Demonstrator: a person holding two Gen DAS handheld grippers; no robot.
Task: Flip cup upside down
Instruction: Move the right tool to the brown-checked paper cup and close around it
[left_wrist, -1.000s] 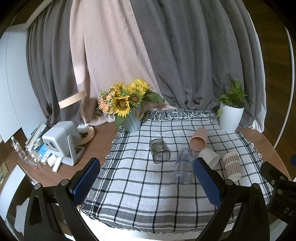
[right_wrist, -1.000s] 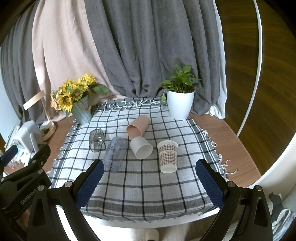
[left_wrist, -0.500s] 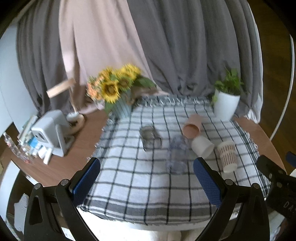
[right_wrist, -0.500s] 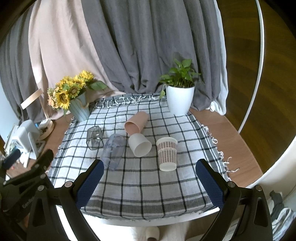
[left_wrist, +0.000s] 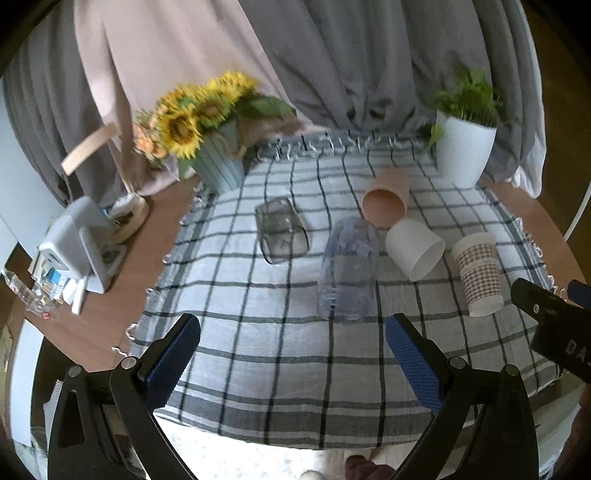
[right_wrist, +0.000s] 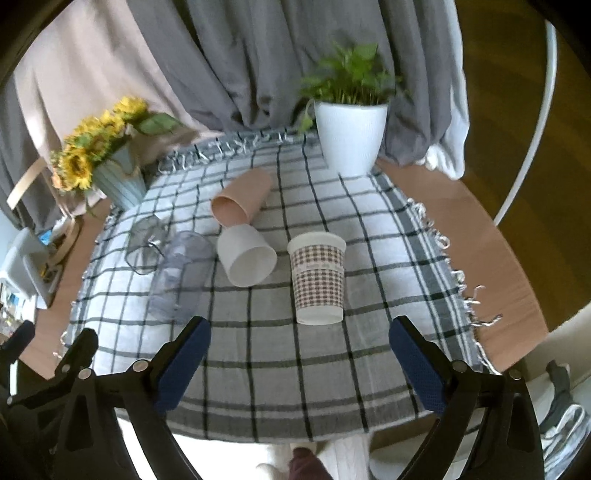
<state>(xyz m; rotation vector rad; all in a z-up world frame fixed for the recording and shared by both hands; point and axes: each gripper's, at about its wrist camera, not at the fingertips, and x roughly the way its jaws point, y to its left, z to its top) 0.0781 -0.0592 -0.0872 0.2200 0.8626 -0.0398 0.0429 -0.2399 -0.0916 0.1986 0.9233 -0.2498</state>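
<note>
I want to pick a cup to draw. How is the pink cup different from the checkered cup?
The pink cup is plain, while the checkered cup has a brown check pattern with white bands. The pink cup lies on its side with its open mouth facing the camera; the checkered cup stands on the cloth, wider end up. The pink cup touches the white cup; the checkered cup stands alone. Both rest on the plaid tablecloth.
</note>
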